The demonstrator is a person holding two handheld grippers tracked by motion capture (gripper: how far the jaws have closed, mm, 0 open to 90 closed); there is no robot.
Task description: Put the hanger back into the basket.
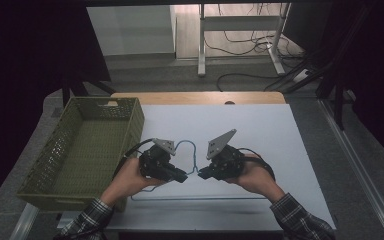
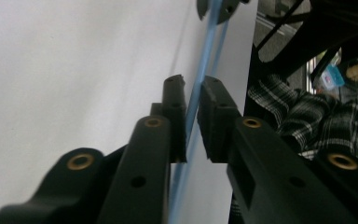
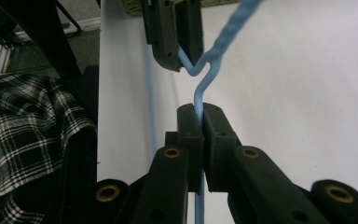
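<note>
A light blue wire hanger [image 1: 195, 197] lies on the white table [image 1: 260, 135], its hook [image 1: 185, 145] pointing away from me. My left gripper [image 1: 184, 177] and right gripper [image 1: 201, 175] meet nose to nose at the hanger's neck. In the left gripper view the blue wire [image 2: 200, 79] runs between the jaws of the left gripper [image 2: 193, 100], which are closed on it. In the right gripper view the right gripper [image 3: 200, 114] is shut on the wire [image 3: 205, 84], just below a bend. The left gripper [image 3: 176, 46] pinches the same wire right beyond that bend.
A green woven basket [image 1: 130, 120] stands at the table's left edge, close to my left hand. Plaid sleeves [image 1: 295, 215] come in from the bottom. Beyond the table are a floor with cables and a desk frame [image 1: 240, 22].
</note>
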